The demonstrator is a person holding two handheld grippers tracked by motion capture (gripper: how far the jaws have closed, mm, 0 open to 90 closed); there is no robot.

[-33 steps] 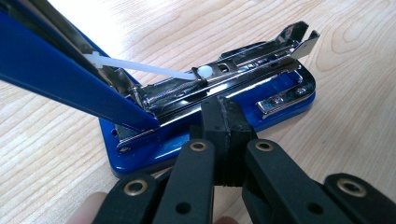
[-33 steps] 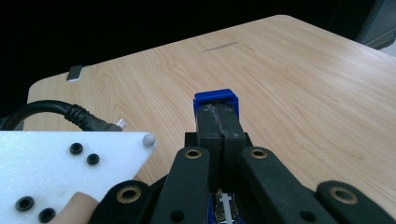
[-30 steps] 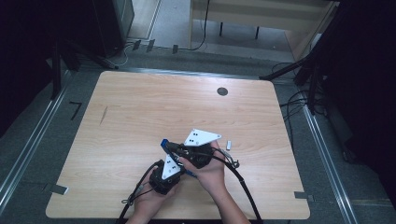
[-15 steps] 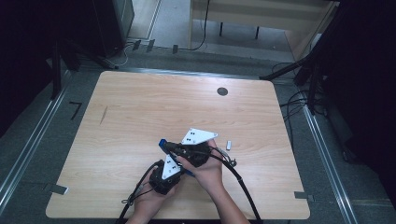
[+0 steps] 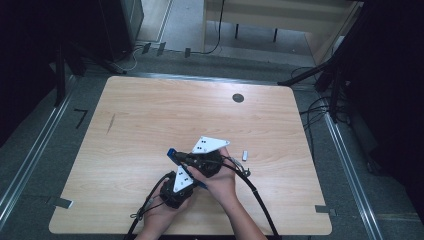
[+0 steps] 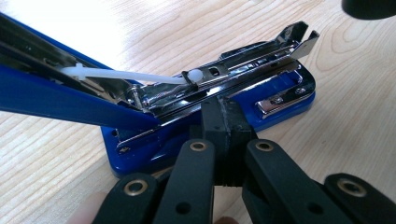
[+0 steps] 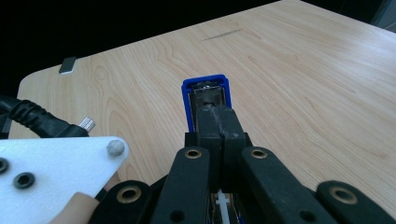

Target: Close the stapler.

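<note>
A blue stapler (image 6: 280,93) lies hinged open on the wooden table (image 5: 150,125) near its front middle. My left gripper (image 6: 224,116) is shut on the stapler's lower half, with the jaws pinching beside the chrome staple channel (image 6: 252,70). The blue lid (image 6: 56,93) is raised to the left, and a white plastic pusher rod (image 6: 116,74) runs from it to the channel. My right gripper (image 7: 219,121) is shut on the raised blue lid (image 7: 205,88). In the high view the left gripper (image 5: 192,181) and the right gripper (image 5: 181,158) meet at the stapler (image 5: 172,152).
A small silvery strip (image 5: 245,155) lies on the table just right of the hands. A black round grommet (image 5: 238,98) sits near the far edge. Cables (image 5: 260,200) trail from the grippers toward the front edge. The left gripper's white plate (image 7: 46,168) is close beside the right jaws.
The right gripper and the stapler's lid have shifted very slightly to the left. The left gripper has stayed in place.
</note>
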